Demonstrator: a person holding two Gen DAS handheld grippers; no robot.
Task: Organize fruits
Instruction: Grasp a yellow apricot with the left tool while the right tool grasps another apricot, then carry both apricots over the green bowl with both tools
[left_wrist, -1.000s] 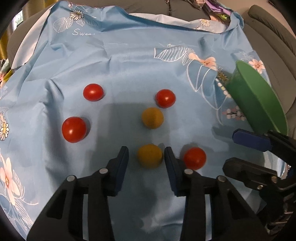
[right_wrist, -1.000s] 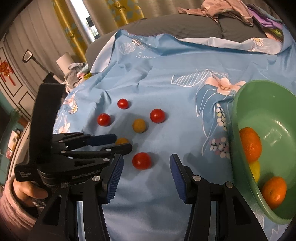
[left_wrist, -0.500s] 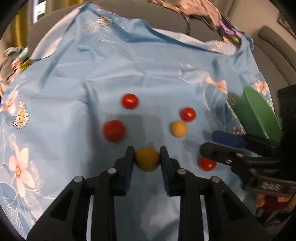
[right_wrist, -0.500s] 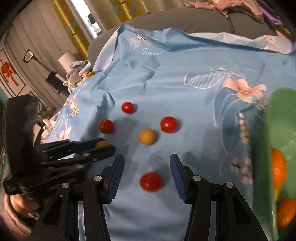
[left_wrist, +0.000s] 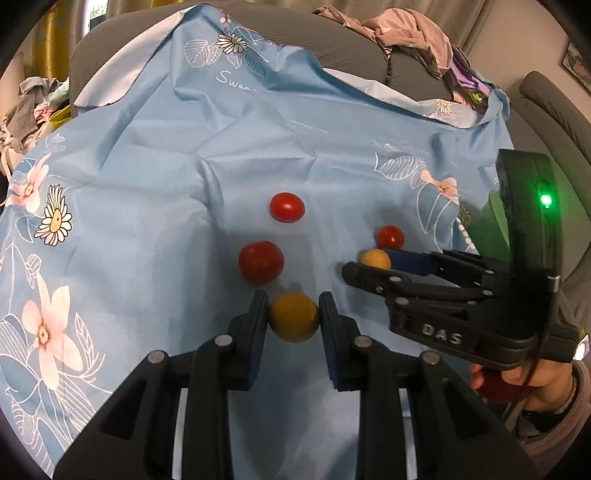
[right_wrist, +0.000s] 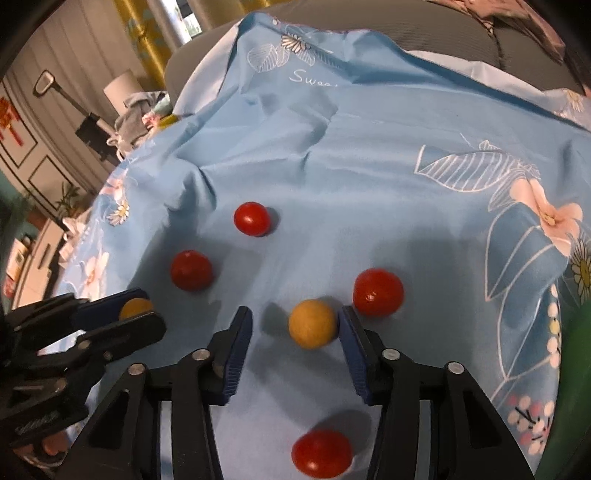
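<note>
While clamped narrow, left gripper (left_wrist: 293, 317) pinches one yellow fruit (left_wrist: 293, 316) between both blue pads, above the blue floral cloth (left_wrist: 184, 147). Right gripper (right_wrist: 295, 332) spread wide around a second yellow fruit (right_wrist: 312, 324), touching only the pad at 3 o'clock. Both fruits round, no long axis. Red tomato (right_wrist: 377, 292) just beside, at 1 o'clock.

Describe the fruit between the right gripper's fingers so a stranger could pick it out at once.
Start at the blue flowered cloth spread over the sofa, where small round fruits lie scattered. The right gripper stands open around one yellow fruit, which lies against its right finger. The neighbours on the cloth are red tomatoes, and the only other yellow fruit is clamped in the left gripper.
</note>
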